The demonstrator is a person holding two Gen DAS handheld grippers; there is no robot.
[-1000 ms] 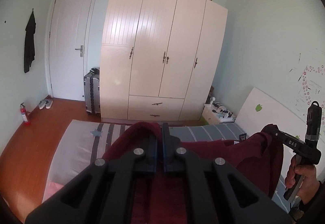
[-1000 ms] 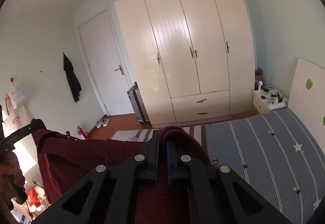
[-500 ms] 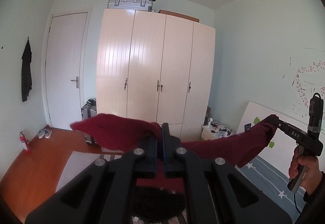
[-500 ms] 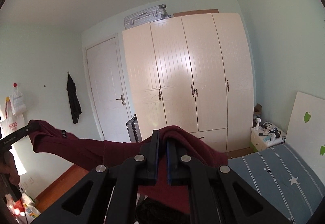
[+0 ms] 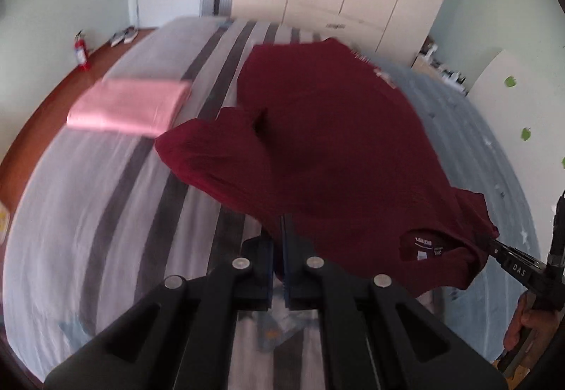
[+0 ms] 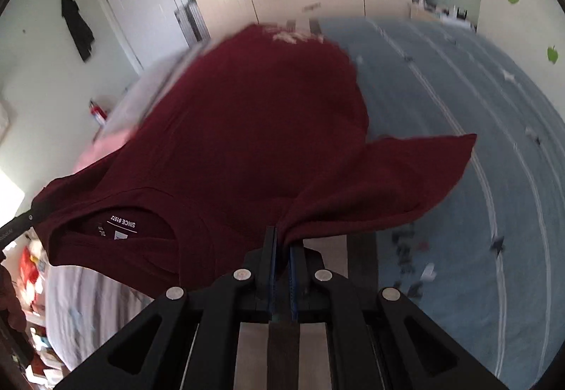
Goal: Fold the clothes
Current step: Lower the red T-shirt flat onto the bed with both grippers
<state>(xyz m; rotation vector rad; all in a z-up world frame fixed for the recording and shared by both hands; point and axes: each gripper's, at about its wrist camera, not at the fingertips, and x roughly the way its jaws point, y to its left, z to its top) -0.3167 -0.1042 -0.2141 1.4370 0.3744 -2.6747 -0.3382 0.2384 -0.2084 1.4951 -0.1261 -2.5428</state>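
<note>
Left gripper [image 5: 278, 248]: matte black plastic, two angular arms w/ triangular cut-outs, four round silver screws across the top, blue pads lining the inner faces of the fingers [image 5: 263, 270]. Right gripper [image 6: 281, 254]: same build, black frame, four silver screws, blue ribbed pads. Seen from the left cam, its slim black finger carries white "DAS" lettering, and the right hand [image 5: 526, 323] on the handle is bare skin, no sleeve visible.
</note>
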